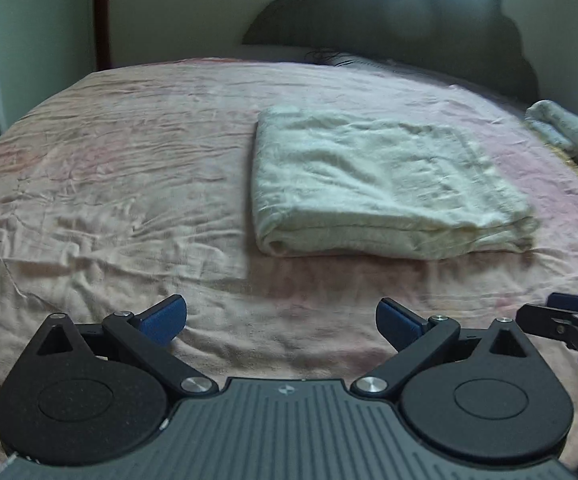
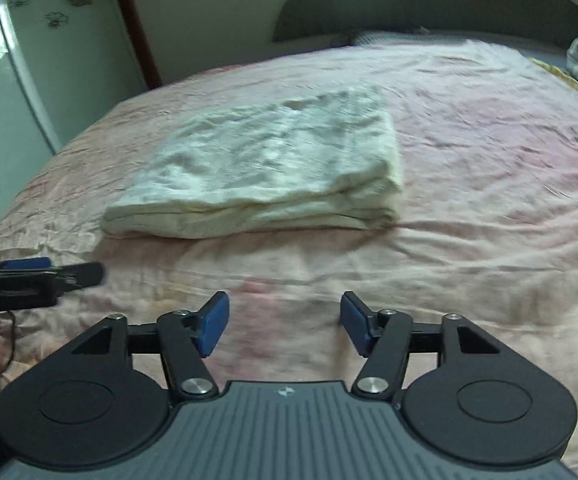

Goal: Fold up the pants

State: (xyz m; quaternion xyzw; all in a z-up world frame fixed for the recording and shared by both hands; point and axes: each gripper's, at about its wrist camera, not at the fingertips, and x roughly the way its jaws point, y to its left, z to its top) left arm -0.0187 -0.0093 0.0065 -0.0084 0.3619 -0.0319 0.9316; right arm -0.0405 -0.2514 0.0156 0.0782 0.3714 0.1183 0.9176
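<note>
Already folded into a thick cream rectangle, the pants (image 1: 385, 184) lie on the pink sheet of the bed (image 1: 109, 184) toward its middle, well short of the near edge. Both grippers hover over that near edge, apart from the cloth — the left gripper (image 1: 281, 322) with jaws wide and empty, the right gripper (image 2: 285, 322) likewise spread, holding nothing.

Bedroom — bed (image 1: 129, 168), headboard (image 1: 409, 12), wardrobe (image 2: 5, 80).

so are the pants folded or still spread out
Folded: the cream pants lie as a compact rectangle on the pink bedsheet, stacked layers showing along the near edge. Both grippers, left and right, are open and clear of them.
</note>
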